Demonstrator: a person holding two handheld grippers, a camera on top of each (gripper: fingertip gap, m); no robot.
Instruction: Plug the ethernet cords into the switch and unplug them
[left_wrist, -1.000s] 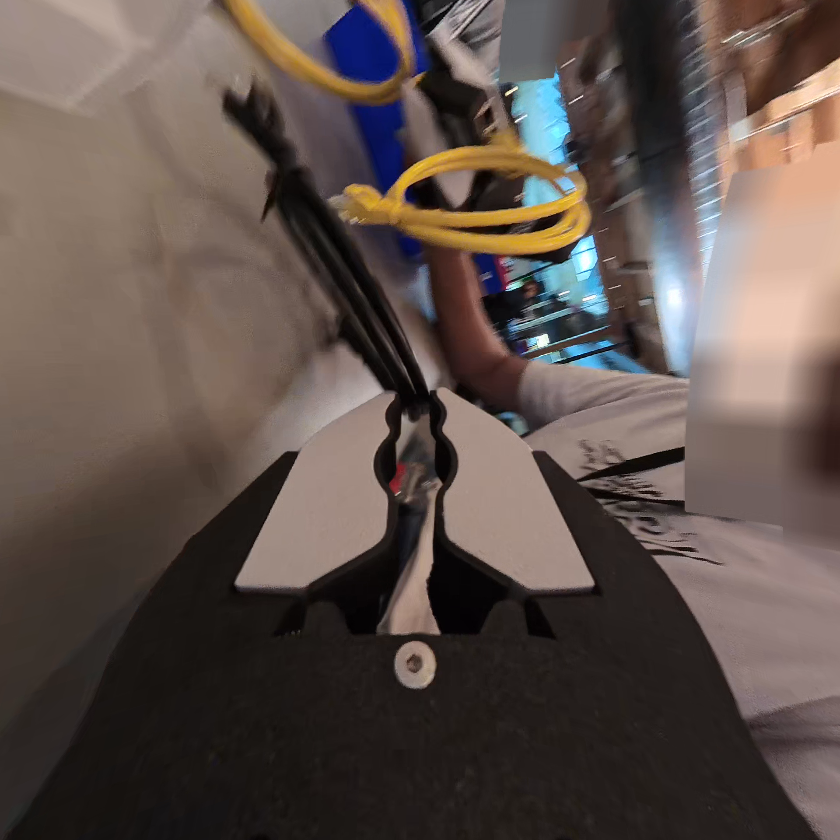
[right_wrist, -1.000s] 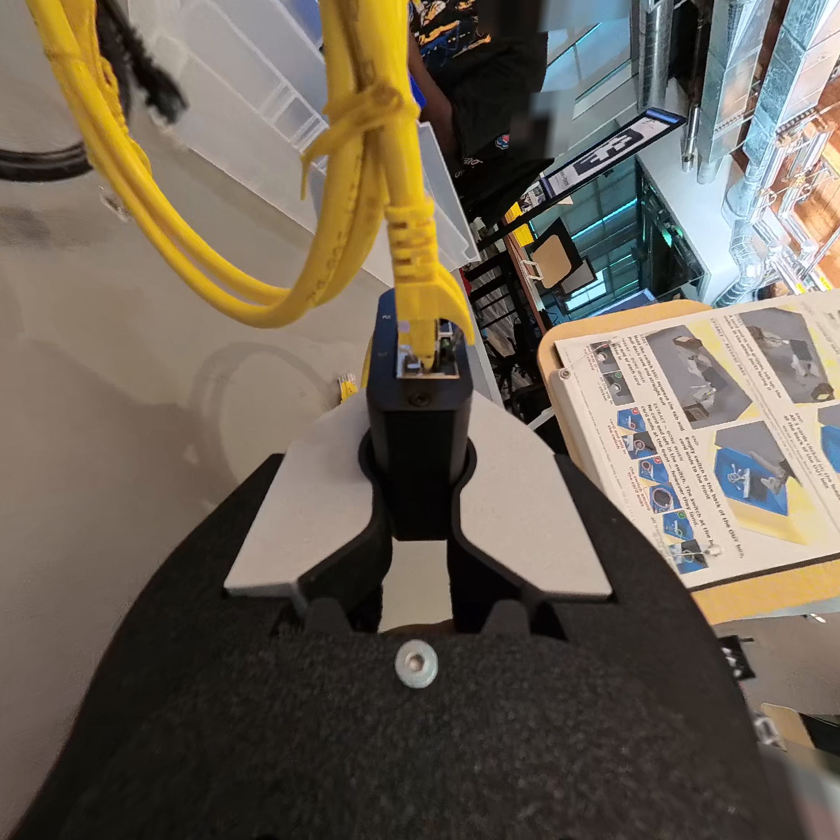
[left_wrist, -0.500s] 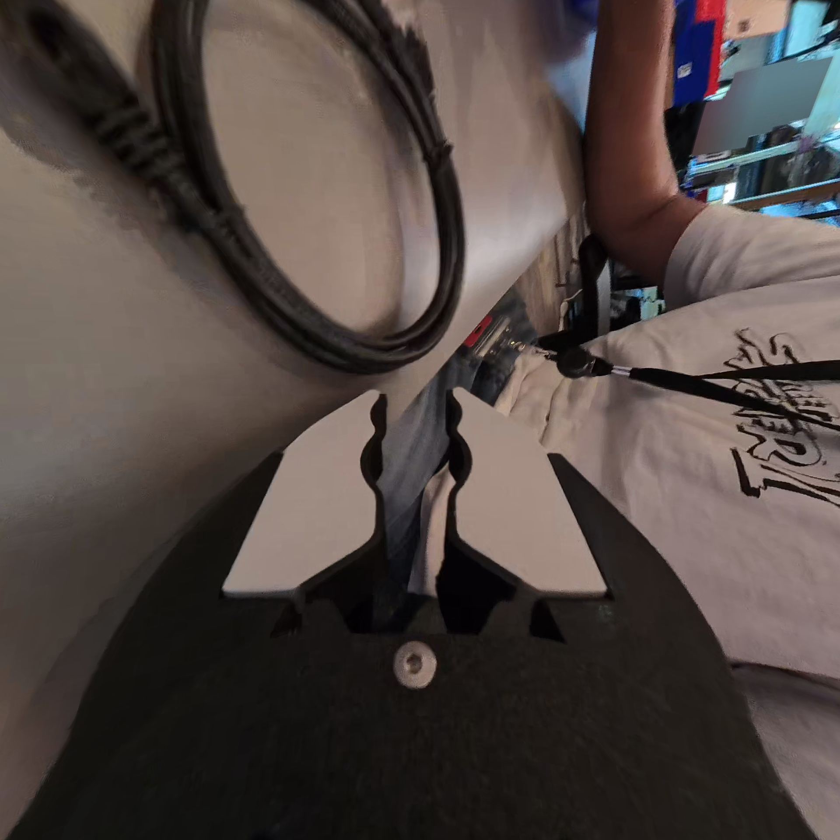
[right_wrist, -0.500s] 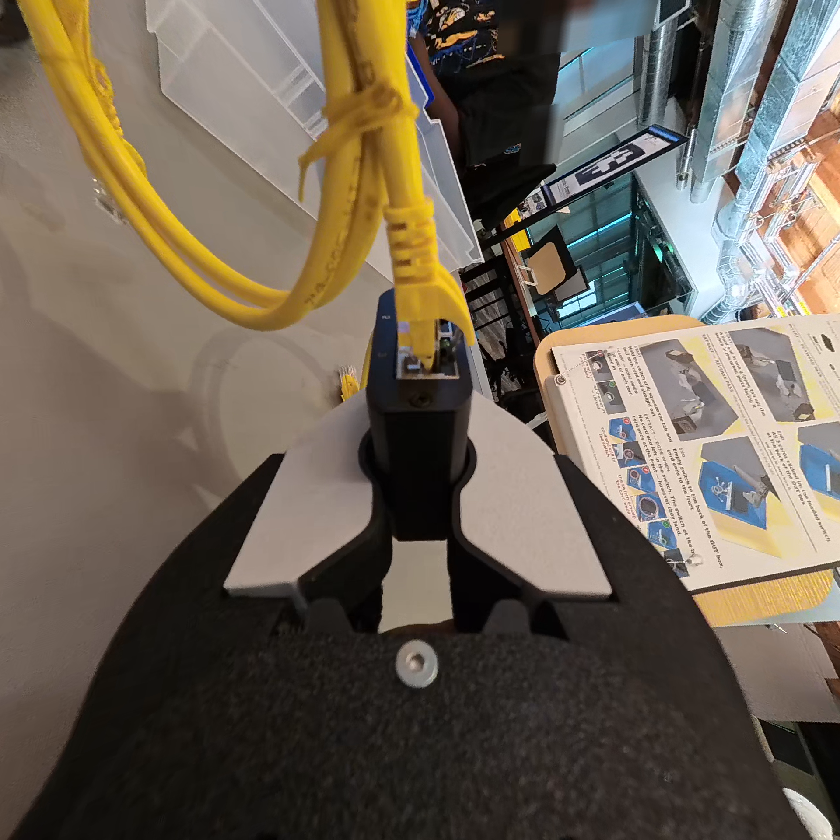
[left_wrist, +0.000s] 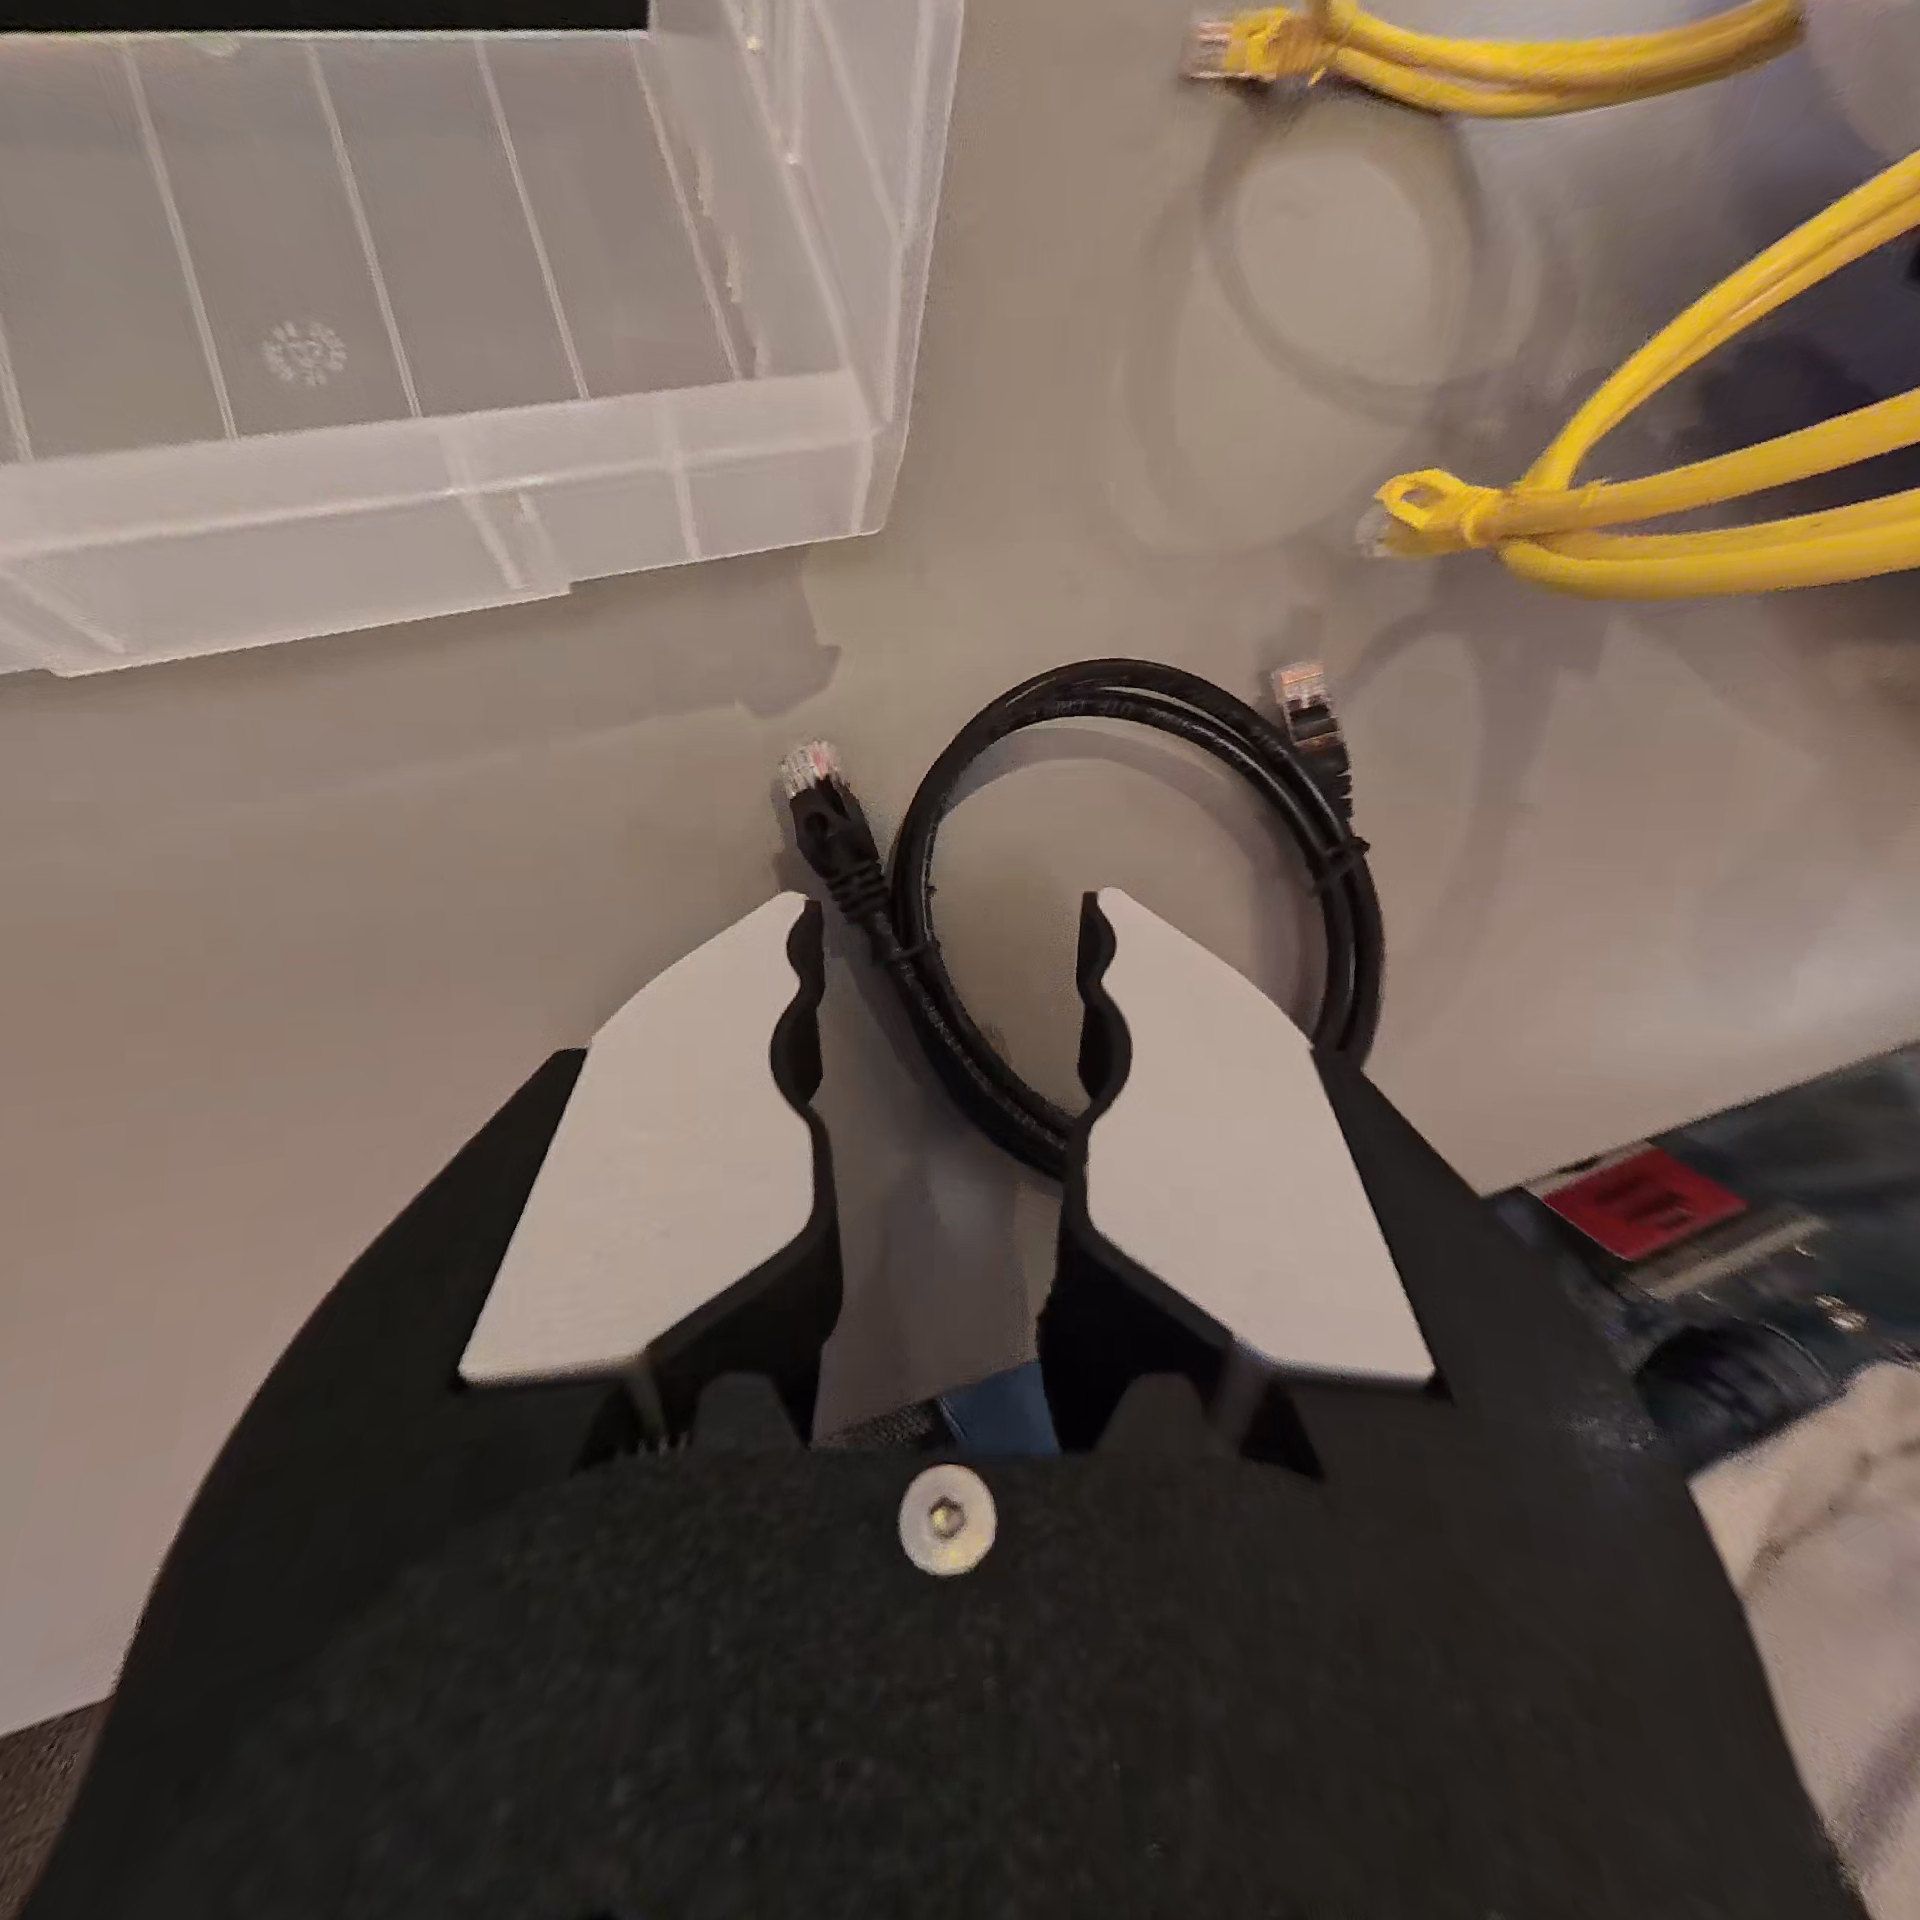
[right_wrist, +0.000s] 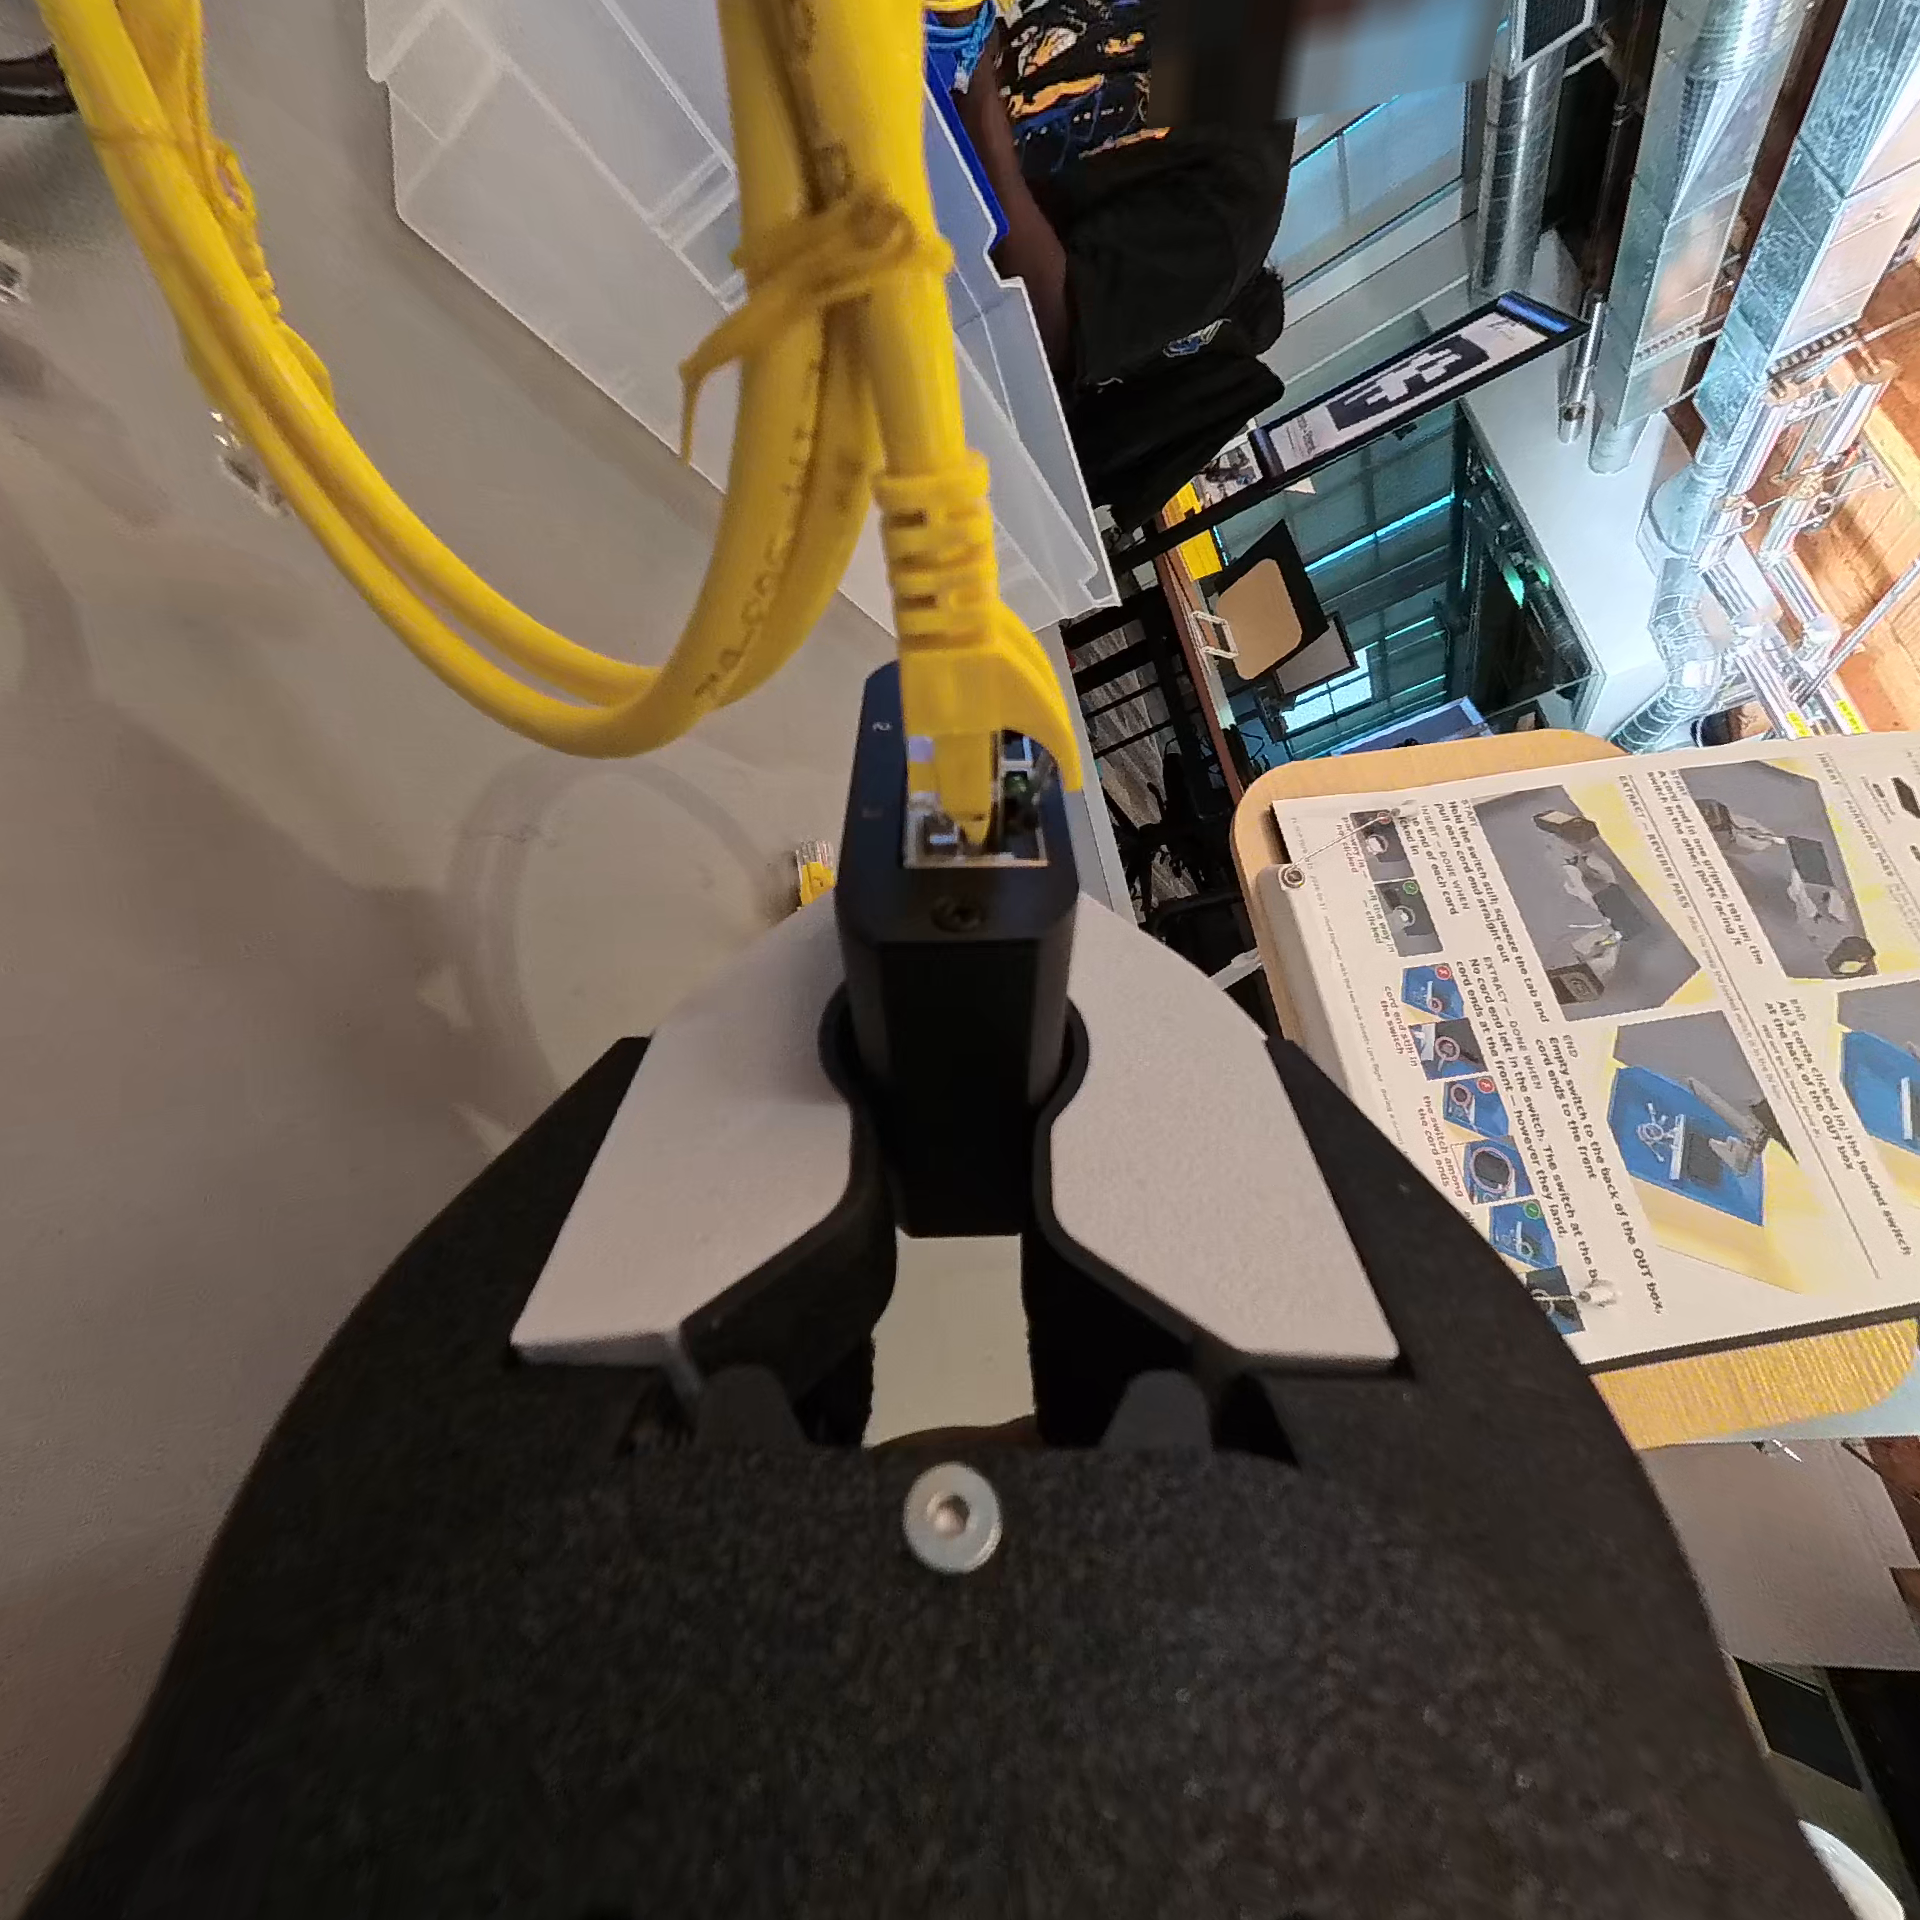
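Black switch clamped end-up between right gripper pads, yellow cord plugged into its top port, loop hanging over grey table. Left gripper jaws spread, holding nothing, above coiled black cord on table; clear bin and more yellow cords beyond.

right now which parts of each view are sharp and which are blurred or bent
Left wrist view: the black cord on the table is fairly sharp, the clear bin and yellow cords smear toward the edges. Right wrist view: the switch and its plugged yellow cord are crisp; background lines bow from the wide lens.
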